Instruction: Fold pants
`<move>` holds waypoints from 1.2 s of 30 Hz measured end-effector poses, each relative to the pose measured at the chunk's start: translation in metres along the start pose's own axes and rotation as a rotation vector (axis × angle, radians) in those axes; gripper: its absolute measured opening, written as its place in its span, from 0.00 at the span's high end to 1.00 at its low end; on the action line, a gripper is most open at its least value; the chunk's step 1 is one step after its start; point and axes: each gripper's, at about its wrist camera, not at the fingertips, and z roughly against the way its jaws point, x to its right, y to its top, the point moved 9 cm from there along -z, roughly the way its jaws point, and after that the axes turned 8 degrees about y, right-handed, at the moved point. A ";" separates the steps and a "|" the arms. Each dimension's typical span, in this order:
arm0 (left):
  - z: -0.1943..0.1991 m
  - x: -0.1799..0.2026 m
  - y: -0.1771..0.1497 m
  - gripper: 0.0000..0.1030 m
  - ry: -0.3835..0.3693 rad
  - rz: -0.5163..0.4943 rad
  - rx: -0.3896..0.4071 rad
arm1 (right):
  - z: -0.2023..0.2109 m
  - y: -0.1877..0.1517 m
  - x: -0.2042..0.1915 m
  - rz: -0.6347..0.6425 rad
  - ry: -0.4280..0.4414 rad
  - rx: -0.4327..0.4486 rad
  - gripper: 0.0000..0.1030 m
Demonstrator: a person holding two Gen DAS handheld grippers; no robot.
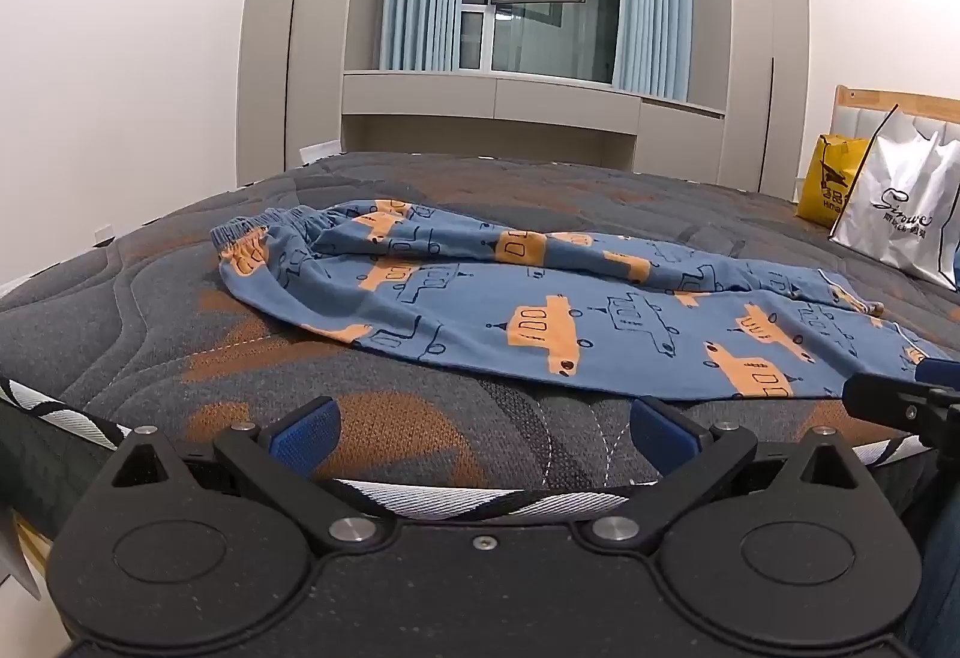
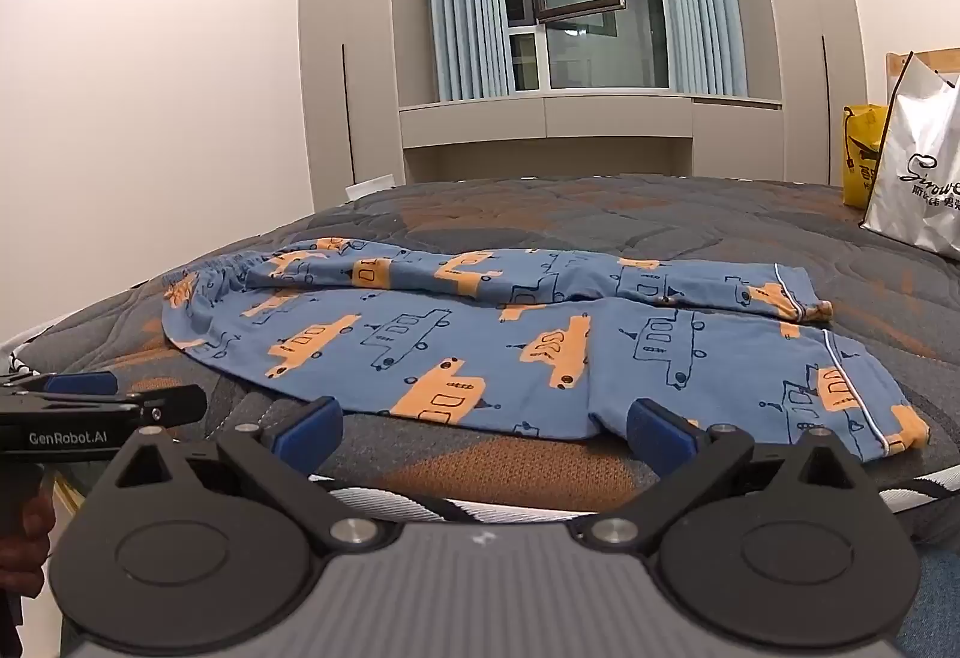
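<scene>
Blue pants (image 1: pixel 528 310) with orange car prints lie spread flat on the bed, waistband at the left, leg cuffs at the right. They also show in the right wrist view (image 2: pixel 510 346). My left gripper (image 1: pixel 483 433) is open and empty, hovering at the bed's near edge just short of the pants. My right gripper (image 2: pixel 480 433) is open and empty, at the near edge by the lower leg's hem. The left gripper shows at the left of the right wrist view (image 2: pixel 102 394), and the right gripper at the right of the left wrist view (image 1: pixel 912 388).
The bed (image 1: pixel 180 298) has a dark grey and orange quilted cover. A white shopping bag (image 1: pixel 900 202) and a yellow bag (image 1: pixel 831 187) stand at the bed's far right by the headboard. Wardrobes and a curtained window fill the far wall.
</scene>
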 end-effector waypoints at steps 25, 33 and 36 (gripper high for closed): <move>0.001 0.009 -0.001 0.00 -0.022 -0.005 -0.025 | 0.003 -0.001 0.000 -0.002 -0.008 0.003 0.00; 0.001 0.010 -0.001 0.00 -0.029 -0.007 -0.027 | 0.000 0.000 0.003 -0.005 -0.007 0.002 0.00; 0.001 0.010 -0.001 0.00 -0.026 -0.009 -0.027 | 0.000 -0.001 0.004 -0.008 -0.009 -0.001 0.00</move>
